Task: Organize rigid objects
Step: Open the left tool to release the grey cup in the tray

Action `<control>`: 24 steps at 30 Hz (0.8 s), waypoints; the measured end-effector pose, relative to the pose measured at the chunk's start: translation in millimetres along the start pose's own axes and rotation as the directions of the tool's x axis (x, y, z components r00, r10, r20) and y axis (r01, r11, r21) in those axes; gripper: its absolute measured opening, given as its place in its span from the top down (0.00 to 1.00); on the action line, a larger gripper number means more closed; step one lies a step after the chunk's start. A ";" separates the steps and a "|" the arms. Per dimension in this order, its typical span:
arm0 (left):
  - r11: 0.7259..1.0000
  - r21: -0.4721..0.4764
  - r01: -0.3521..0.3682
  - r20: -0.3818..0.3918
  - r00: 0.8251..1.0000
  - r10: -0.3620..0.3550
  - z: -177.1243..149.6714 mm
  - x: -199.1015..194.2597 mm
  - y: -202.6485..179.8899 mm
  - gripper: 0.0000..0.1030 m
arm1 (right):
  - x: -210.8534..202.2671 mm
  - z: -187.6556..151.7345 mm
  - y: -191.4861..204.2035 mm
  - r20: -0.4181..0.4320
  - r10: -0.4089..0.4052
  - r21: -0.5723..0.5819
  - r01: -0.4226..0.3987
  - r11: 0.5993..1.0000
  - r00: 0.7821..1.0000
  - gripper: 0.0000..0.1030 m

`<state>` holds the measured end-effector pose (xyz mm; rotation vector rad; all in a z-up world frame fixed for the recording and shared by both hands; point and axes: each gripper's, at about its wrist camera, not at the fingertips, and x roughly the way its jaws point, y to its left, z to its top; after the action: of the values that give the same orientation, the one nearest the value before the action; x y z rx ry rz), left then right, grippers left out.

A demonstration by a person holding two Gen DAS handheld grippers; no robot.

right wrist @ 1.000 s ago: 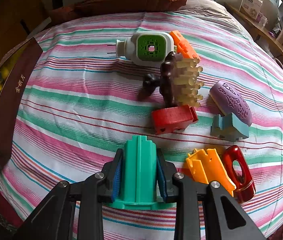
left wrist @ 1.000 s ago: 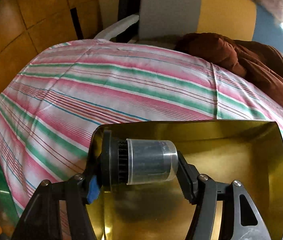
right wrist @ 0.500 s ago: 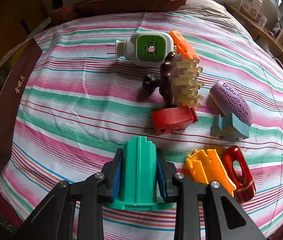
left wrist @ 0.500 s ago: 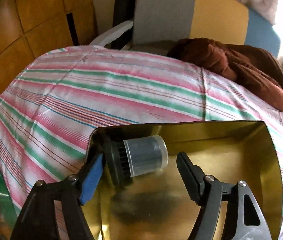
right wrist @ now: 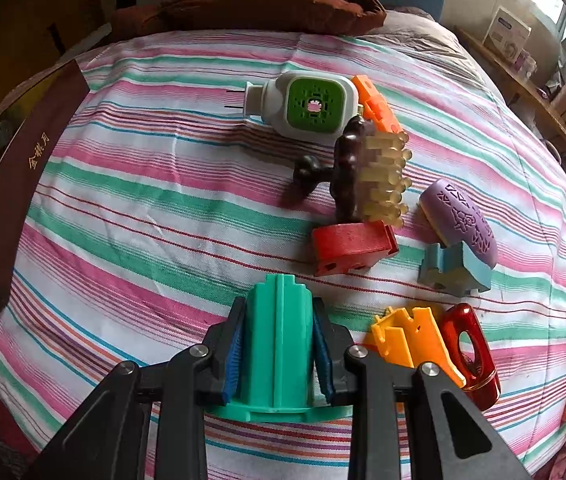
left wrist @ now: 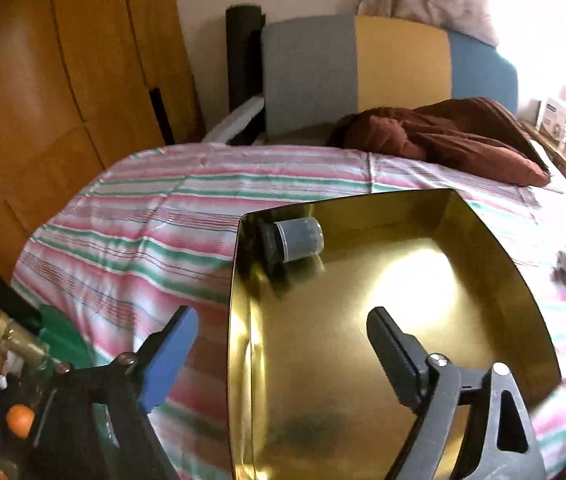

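Jaws on the left gripper point(left wrist: 283, 330) stand wide apart and have just been opening, with nothing between them; one blue-padded finger hangs over the striped bedspread point(left wrist: 155, 216), the black one over the gold tray point(left wrist: 483, 248). Lying on its side in the tray's far left corner is a small clear-capped cylinder with a black ribbed base point(left wrist: 293, 240), well apart from the fingers and touching the tray's left wall.

On the other side, the right gripper point(right wrist: 279, 354) is clamped on a teal ridged plastic block point(right wrist: 277, 344), its blue pads pressed against both flanks. Whether the block's flared base rests on the bedspread cannot be told.

Beyond it the remaining items lie scattered on the stripes: a red block point(right wrist: 349, 246), just beside a dark brown massage brush with pale nubs point(right wrist: 367, 176); a white plug-in device with a green grille point(right wrist: 307, 108), touching an orange piece point(right wrist: 377, 104); a purple patterned roller point(right wrist: 461, 216) against a blue-grey block point(right wrist: 453, 274); and a yellow-orange block point(right wrist: 413, 338) touching a glossy red oval-holed piece point(right wrist: 469, 350). A brown pillow point(right wrist: 267, 4) sits at the head of the bed.
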<state>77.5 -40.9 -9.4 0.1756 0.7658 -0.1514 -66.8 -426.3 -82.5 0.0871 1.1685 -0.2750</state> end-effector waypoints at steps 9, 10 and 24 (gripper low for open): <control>1.000 -0.009 0.022 0.023 0.999 -0.021 -25.6 -34.2 -11.2 0.14 | -0.8 -0.6 2.8 0.001 -0.015 0.006 0.015 1.000 1.000 0.71; 1.000 -0.010 0.022 0.023 0.999 -0.022 -26.9 -35.2 -11.0 0.14 | -1.1 -0.6 3.8 -0.001 -0.019 0.012 0.019 1.000 1.000 0.71; 0.997 -0.057 0.043 0.019 0.999 -0.042 -39.2 -40.7 2.7 0.14 | -3.2 5.4 20.5 -0.054 -0.048 0.074 0.052 0.996 0.997 0.72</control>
<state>22.7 -27.0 -8.4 0.1031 0.7557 -0.1706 -57.9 -407.1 -79.0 0.1321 1.2133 -0.3627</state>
